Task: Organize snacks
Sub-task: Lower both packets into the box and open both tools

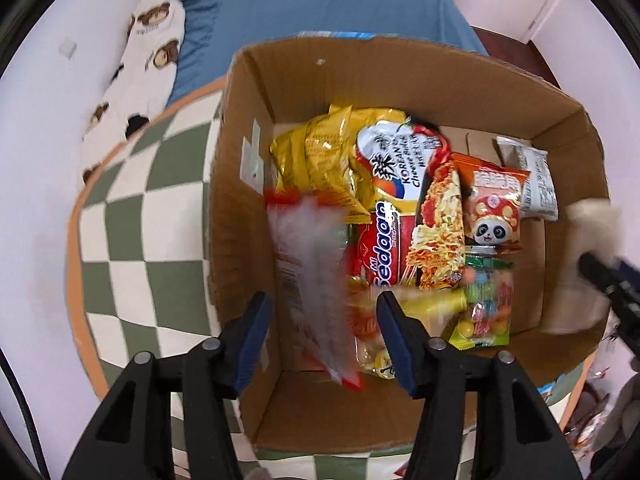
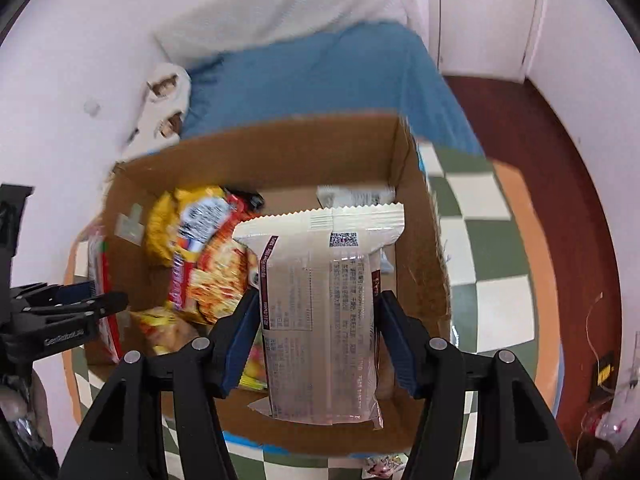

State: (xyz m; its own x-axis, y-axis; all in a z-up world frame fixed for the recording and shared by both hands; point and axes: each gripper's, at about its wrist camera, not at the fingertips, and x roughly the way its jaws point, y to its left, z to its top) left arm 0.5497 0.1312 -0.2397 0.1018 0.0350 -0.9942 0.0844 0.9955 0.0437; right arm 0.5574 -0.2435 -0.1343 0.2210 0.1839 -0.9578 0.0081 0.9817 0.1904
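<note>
The blue-sheeted bed (image 2: 320, 76) fills the background, and in front of it a green-and-white checkered rug with an orange border (image 1: 132, 240) carries the open brown cardboard box (image 1: 400, 76), already part filled with snacks: yellow crinkled bags (image 1: 316, 156), a red Sedaap noodle packet (image 1: 380, 248), an orange panda-printed packet (image 1: 494, 204) and a small clear bag of coloured candies (image 1: 486, 308). The right gripper (image 2: 316, 320) hangs over the box's right side, its jaws clamped on a tall cream-white printed packet (image 2: 324, 312) held upright above the bare cardboard floor. The left gripper (image 1: 320, 316) is over the left wall with its jaws apart; a blurred clear packet with red ends (image 1: 308, 280) sits between them, apparently loose and dropping. The risk, as I judge it, is that this packet catches the box wall and lands on the rug, or that the cream packet, released upright, topples across the noodles rather than lying flat.
</note>
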